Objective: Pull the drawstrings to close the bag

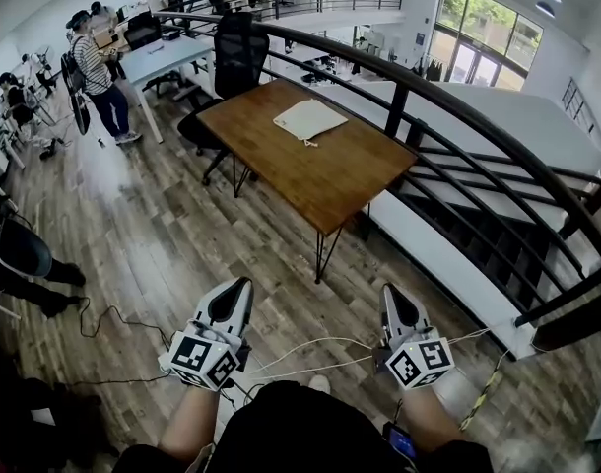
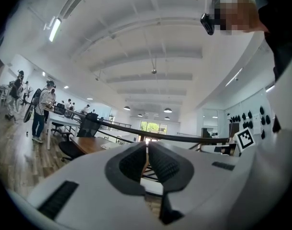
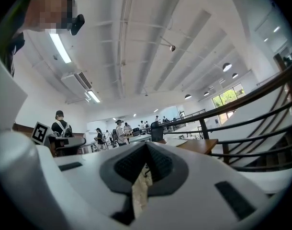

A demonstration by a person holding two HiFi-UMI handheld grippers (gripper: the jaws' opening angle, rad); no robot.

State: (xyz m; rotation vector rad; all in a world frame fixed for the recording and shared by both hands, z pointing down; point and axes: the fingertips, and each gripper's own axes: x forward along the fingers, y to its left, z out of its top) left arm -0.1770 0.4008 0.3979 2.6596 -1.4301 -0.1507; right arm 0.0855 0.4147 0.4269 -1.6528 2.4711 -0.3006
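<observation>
The left gripper [image 1: 239,289] hangs at the person's waist, its tongs pressed together on nothing. The cloth bag [image 1: 308,119] lies flat on the wooden table [image 1: 360,180], well apart at twelve o'clock, its drawstring [image 1: 308,143] pointing toward six. The right gripper [image 1: 391,294] is likewise closed and empty. I'd step close first, part both tongs, then pinch one cord each.
</observation>
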